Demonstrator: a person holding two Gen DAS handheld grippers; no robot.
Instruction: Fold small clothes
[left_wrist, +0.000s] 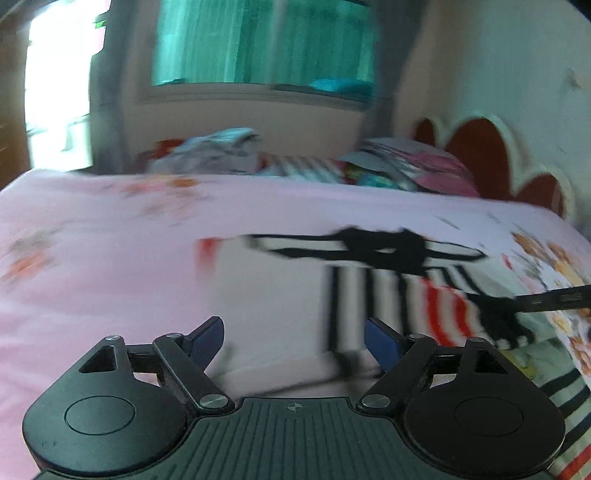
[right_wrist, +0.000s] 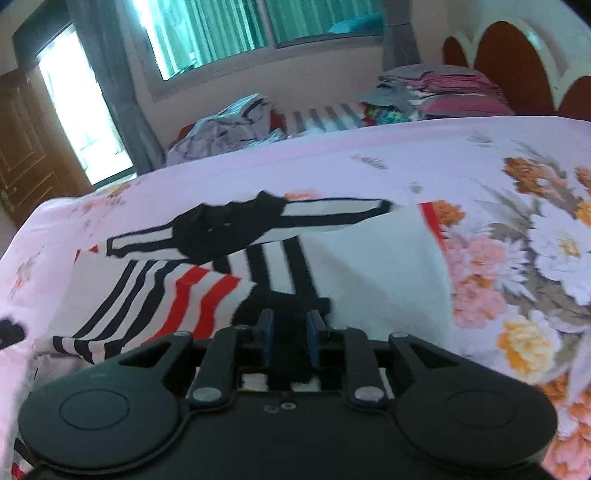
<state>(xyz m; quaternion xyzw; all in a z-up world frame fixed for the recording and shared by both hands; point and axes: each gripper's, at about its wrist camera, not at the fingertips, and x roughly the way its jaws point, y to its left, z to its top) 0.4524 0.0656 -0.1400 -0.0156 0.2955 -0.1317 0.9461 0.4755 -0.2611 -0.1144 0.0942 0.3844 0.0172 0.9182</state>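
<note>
A small white garment (right_wrist: 369, 258) with black and red stripes and black trim lies spread on the pink floral bed sheet (right_wrist: 480, 166). My right gripper (right_wrist: 290, 336) is shut on the garment's black cuff (right_wrist: 284, 306) at its near edge. In the left wrist view the same garment (left_wrist: 369, 288) lies ahead and to the right, blurred. My left gripper (left_wrist: 293, 338) is open and empty just above the garment's near white part. The right gripper's finger (left_wrist: 554, 301) enters from the right edge, on the black cuff.
Piles of clothes (right_wrist: 229, 125) and folded fabrics (right_wrist: 443, 88) lie along the bed's far edge under a window. A red and white headboard (right_wrist: 517, 59) stands at the right. A wooden door (right_wrist: 26, 147) is at the far left.
</note>
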